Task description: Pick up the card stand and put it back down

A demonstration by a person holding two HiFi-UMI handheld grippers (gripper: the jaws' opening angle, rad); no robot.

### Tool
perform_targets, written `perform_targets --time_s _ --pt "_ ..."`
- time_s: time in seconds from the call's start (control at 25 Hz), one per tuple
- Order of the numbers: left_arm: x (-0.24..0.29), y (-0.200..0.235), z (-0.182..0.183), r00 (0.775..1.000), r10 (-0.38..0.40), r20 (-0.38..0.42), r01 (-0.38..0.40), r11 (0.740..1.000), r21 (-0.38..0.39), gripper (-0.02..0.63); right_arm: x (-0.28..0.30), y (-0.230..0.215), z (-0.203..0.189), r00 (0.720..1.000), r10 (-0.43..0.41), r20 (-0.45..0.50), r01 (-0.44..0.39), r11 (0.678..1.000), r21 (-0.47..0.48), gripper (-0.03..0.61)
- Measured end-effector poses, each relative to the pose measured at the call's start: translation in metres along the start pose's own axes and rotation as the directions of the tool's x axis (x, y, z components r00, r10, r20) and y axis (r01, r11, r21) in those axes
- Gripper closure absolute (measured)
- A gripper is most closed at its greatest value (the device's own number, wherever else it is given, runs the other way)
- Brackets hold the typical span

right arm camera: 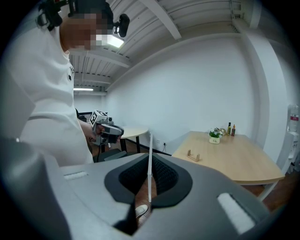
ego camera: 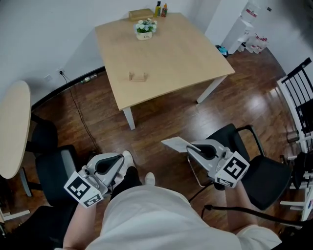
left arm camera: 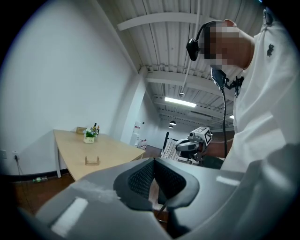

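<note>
The small wooden card stand [ego camera: 138,76] sits on the light wooden table [ego camera: 171,53], far ahead of both grippers; it also shows as the stand [left arm camera: 92,161] and the stand [right arm camera: 193,155]. My left gripper [ego camera: 120,158] is held low near my body, its jaws together with nothing between them [left arm camera: 153,176]. My right gripper [ego camera: 190,146] is shut on a thin white card [ego camera: 177,144], which appears edge-on as an upright white card [right arm camera: 150,154] between the pads. Both grippers hover over the dark wood floor, well short of the table.
A potted flower [ego camera: 145,28], a wooden box [ego camera: 141,13] and two bottles [ego camera: 161,9] stand at the table's far edge. A black chair [ego camera: 259,171] is at my right, another chair [ego camera: 54,171] and a round table [ego camera: 12,127] at my left.
</note>
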State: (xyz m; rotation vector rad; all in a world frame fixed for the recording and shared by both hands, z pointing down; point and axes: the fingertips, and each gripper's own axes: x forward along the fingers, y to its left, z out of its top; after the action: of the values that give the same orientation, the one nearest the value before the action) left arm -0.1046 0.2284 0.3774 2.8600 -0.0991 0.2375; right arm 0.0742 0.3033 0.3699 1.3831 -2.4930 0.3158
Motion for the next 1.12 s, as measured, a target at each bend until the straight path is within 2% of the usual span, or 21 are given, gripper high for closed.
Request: perform_targets --time_s 0.32,0.56,0.88,0.96,1.12 --pt "0.006 0.028 0.0 1.0 0.005 -0.006 -0.005 1.0 -0.027 0.614 0.029 -0.025 0.005 1.0 0.02 -0.017 -0.021 1.0 -0.009 0.558" --pt "0.013 0.085 0.008 1.0 0.002 0.014 -0.001 0.999 -0.042 0.614 0.083 -0.064 0.022 0.999 0.017 -0.042 -0.018 1.0 -0.021 0.558" --pt "0.014 0.158 0.048 0.999 -0.021 0.044 0.023 0.999 -0.026 0.614 0.157 -0.119 0.055 0.996 0.026 -0.082 -0.03 0.998 -0.048 0.558" --pt "0.008 0.179 0.052 0.999 -0.006 0.048 0.008 0.999 -0.035 0.614 0.179 -0.138 0.061 0.996 0.03 -0.088 -0.036 0.997 -0.069 0.558" --pt "-0.005 0.212 0.053 0.995 0.075 0.061 -0.07 0.995 -0.076 0.614 0.221 -0.175 0.065 0.991 0.065 -0.114 -0.076 0.992 -0.096 0.558"
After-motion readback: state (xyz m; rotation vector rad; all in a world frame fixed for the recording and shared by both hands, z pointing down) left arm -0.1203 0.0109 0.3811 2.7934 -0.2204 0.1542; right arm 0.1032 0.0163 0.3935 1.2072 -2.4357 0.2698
